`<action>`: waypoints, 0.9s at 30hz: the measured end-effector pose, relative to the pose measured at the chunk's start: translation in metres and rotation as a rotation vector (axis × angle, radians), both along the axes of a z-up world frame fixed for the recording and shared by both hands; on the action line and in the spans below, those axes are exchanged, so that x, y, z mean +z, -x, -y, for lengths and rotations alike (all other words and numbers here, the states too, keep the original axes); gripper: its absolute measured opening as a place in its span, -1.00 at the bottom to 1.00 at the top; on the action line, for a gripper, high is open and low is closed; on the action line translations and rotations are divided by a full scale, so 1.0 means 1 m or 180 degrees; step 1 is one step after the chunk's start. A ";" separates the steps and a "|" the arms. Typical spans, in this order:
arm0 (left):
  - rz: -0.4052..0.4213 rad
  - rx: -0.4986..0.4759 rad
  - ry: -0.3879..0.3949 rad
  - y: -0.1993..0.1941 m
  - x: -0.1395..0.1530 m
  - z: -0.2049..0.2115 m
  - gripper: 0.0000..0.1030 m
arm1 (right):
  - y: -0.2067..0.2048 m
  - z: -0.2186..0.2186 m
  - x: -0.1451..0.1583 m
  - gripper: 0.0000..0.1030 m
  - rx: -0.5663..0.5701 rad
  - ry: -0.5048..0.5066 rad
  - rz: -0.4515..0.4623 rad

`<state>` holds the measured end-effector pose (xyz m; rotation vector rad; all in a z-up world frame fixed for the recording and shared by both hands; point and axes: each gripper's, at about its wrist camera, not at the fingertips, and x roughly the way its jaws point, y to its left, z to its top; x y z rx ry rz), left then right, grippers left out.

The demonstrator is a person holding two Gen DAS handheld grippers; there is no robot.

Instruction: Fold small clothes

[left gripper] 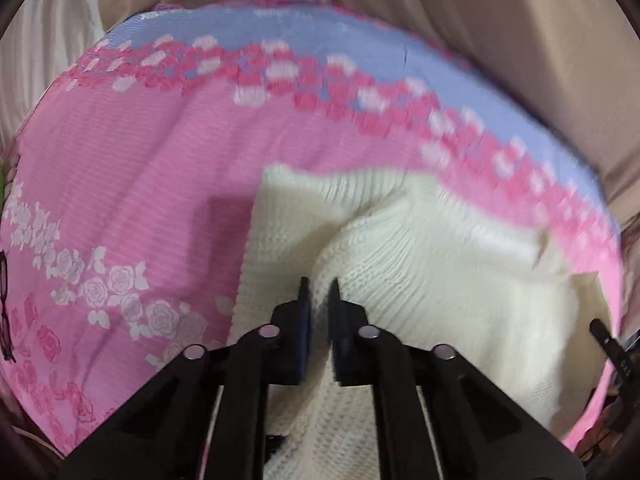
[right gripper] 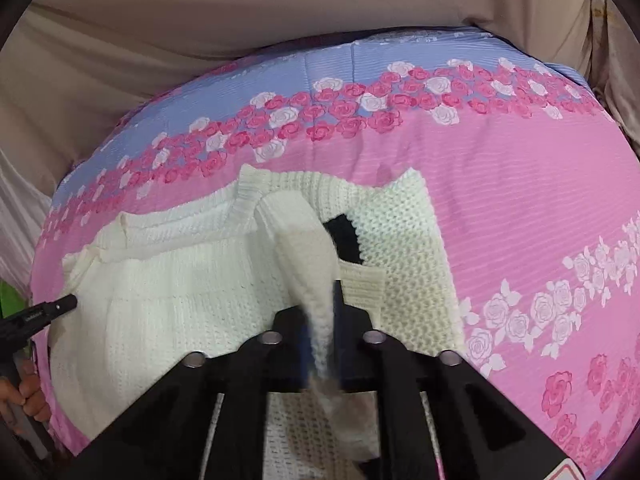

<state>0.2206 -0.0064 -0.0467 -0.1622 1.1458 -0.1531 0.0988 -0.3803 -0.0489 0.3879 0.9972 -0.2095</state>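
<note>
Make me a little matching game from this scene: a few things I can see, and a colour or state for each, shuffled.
Things:
1. knitted garment
2. bedspread
3. right gripper
4. glasses

Descriptions:
A. pink with a rose print
B. cream-white
C. pinching a fold of knit
D. dark frame, at the far left edge of the left view

Pairs: 1-B, 2-A, 3-C, 4-D

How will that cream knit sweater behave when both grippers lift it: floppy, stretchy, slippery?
Likely floppy: the cream knit sweater drapes in folds on the floral bedspread and a strand hangs limp from the right gripper. Probably stretchy, given the loose open stitch. Unlikely to slip: the left gripper pinches a bunched ridge of textured knit.
</note>
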 end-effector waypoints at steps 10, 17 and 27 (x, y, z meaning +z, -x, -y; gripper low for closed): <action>-0.0003 0.0130 -0.0473 -0.051 -0.020 0.002 -0.87 | -0.029 0.041 0.020 -0.87 -0.0207 0.0271 0.0194; -0.0026 0.0081 -0.0665 -0.056 -0.033 0.012 -0.79 | -0.043 0.060 -0.020 -0.86 -0.0244 0.0011 -0.0105; 0.0115 0.0144 -0.0446 0.024 0.006 -0.017 0.00 | 0.040 0.024 0.037 0.08 -0.0276 0.0216 0.0242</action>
